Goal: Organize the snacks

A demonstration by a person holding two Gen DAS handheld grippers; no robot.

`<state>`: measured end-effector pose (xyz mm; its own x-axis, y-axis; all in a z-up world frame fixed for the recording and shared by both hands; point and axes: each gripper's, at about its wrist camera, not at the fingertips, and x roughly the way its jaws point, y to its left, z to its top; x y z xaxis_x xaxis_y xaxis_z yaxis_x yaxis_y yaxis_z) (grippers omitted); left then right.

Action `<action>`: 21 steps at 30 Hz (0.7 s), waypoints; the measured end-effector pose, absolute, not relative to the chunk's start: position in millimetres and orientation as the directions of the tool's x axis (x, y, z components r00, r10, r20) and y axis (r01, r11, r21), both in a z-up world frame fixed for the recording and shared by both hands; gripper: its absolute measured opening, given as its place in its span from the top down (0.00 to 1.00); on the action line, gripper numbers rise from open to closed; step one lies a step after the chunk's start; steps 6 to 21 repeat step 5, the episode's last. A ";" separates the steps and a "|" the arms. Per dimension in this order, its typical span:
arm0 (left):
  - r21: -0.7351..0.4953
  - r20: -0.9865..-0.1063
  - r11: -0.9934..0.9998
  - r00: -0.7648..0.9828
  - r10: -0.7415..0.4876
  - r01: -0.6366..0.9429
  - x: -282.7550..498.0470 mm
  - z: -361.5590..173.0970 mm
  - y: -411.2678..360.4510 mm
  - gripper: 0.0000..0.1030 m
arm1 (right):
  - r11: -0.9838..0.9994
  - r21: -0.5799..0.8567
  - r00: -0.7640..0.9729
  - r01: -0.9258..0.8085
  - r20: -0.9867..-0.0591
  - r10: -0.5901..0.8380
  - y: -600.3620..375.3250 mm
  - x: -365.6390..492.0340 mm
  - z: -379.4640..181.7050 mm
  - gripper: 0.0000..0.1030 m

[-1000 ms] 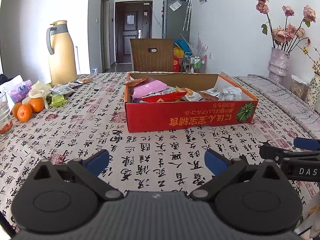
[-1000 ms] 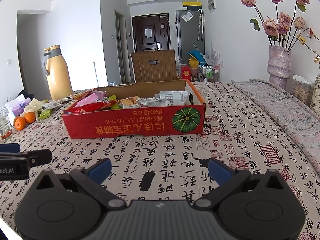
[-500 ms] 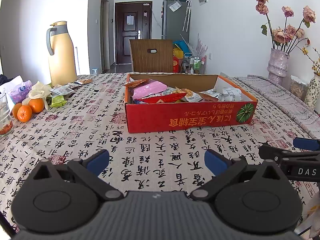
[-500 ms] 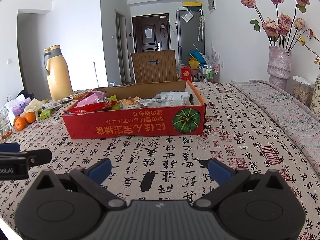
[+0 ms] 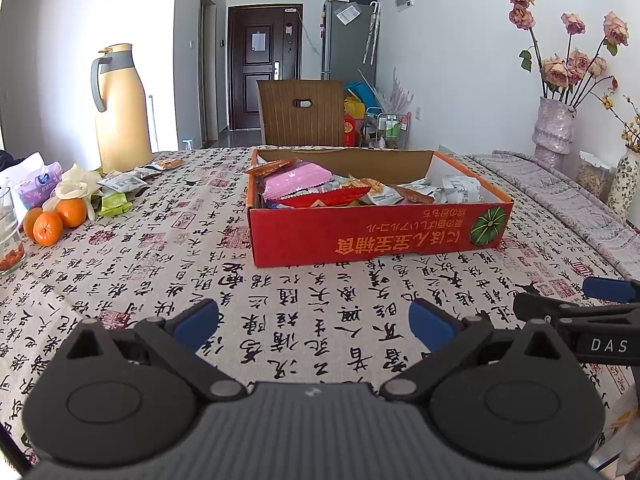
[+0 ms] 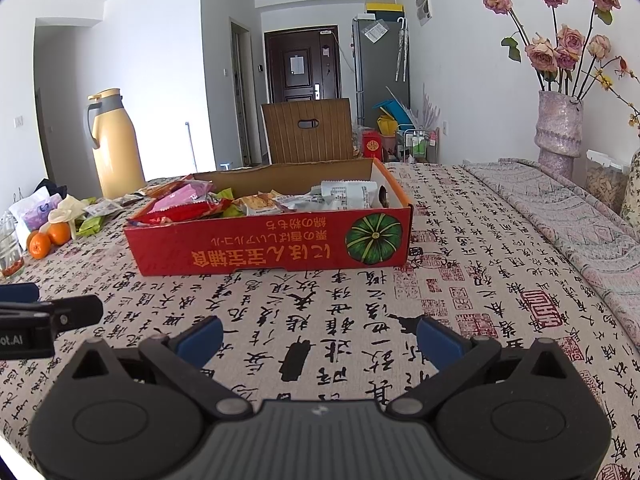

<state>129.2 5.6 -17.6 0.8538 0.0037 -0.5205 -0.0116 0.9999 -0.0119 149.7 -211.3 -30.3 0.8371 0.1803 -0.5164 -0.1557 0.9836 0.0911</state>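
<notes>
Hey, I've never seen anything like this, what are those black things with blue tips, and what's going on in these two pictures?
Those are handheld tongs, one in each of a person's hands, each carrying a camera that looks forward along its two blue-tipped fingers. One picture comes from the left tongs, the other from the right tongs; each also catches the other at its edge. Both are open and hold nothing. They hover over a table with a calligraphy-print tablecloth. On it sits a red cardboard box full of snack packets. To the left lie oranges, more loose packets and a yellow thermos jug.
</notes>
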 end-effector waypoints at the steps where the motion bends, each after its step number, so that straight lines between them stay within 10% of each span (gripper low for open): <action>1: -0.012 -0.520 1.000 0.854 0.004 -0.012 128.6 -17.6 5.1 0.00 | 0.984 0.091 0.837 -0.155 -0.516 0.180 -211.1 149.8 -30.3 0.00; 21: -0.019 -0.520 1.000 0.854 -0.002 -0.010 128.9 -17.5 6.1 0.00 | 0.984 0.092 0.835 -0.154 -0.520 0.179 -211.6 150.5 -32.9 0.00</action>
